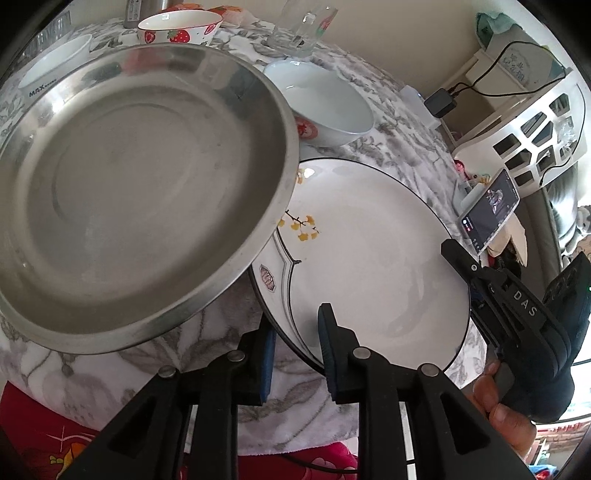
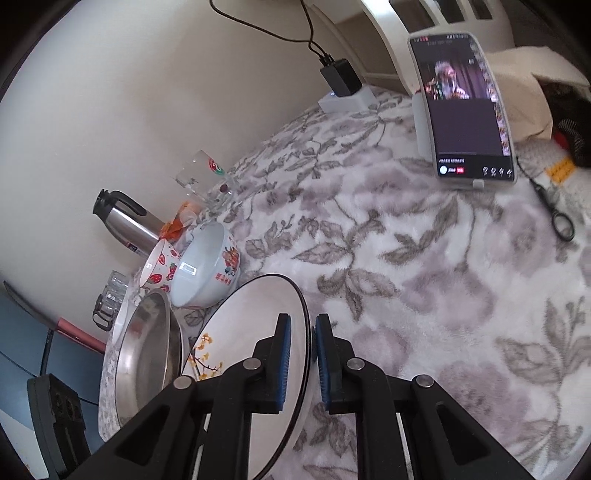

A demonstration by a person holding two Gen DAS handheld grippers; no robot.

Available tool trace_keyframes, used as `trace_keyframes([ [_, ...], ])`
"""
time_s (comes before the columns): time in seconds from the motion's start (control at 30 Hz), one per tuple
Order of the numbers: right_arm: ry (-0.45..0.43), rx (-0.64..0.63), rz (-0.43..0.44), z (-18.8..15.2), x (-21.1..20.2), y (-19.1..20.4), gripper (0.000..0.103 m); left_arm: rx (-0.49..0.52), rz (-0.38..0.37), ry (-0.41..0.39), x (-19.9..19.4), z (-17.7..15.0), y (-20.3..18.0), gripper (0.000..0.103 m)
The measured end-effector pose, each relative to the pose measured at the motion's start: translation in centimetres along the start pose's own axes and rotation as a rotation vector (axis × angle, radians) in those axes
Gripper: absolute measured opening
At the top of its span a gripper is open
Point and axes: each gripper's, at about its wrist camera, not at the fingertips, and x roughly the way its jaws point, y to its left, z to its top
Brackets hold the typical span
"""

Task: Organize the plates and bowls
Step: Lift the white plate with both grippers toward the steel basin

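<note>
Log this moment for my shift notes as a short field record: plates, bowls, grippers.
white plate: black rim, yellow flowers, on floral cloth
steel plate: overlaps white plate's edge
bowls: pale one, strawberry one
right gripper: shut on white plate's rim
left gripper: straddles white plate's near rim, grip unclear
</note>
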Motion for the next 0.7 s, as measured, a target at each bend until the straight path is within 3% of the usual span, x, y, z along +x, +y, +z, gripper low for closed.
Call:
trace_keyframes([
  [0.37, -0.065, -0.007, -0.017, -0.4, -2.9, -0.6, 0.015, 0.067, -0.029, -0.025, -0.9, -0.6, -1.7, 0.024],
  [0.7, -0.153, -0.009, -0.016, 0.1, -5.5, 0.2, 0.015, 0.116, -0.076, -0.112, -3.5, -0.3, -2.9, 0.024],
])
